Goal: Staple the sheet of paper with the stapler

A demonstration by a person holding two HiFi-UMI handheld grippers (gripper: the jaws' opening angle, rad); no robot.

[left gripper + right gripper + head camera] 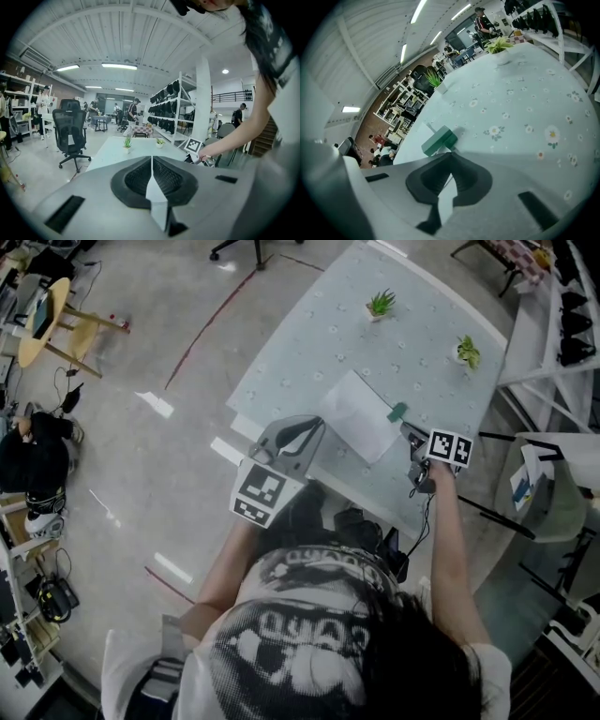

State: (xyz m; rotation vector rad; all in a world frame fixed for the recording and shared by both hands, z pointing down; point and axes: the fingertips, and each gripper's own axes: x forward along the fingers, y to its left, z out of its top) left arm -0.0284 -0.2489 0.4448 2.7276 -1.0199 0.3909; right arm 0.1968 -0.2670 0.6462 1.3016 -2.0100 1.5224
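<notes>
While the green stapler (439, 140) sits at the sheet of paper's (361, 413) corner near the table's (422, 343) front edge, the right gripper (450, 158) hangs closed just behind it, probably to press; left gripper (152, 159) closed too, empty.

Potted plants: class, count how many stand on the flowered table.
2. The left potted plant stands near the table's far edge; the right potted plant stands near its right edge. None appears hidden.
</notes>
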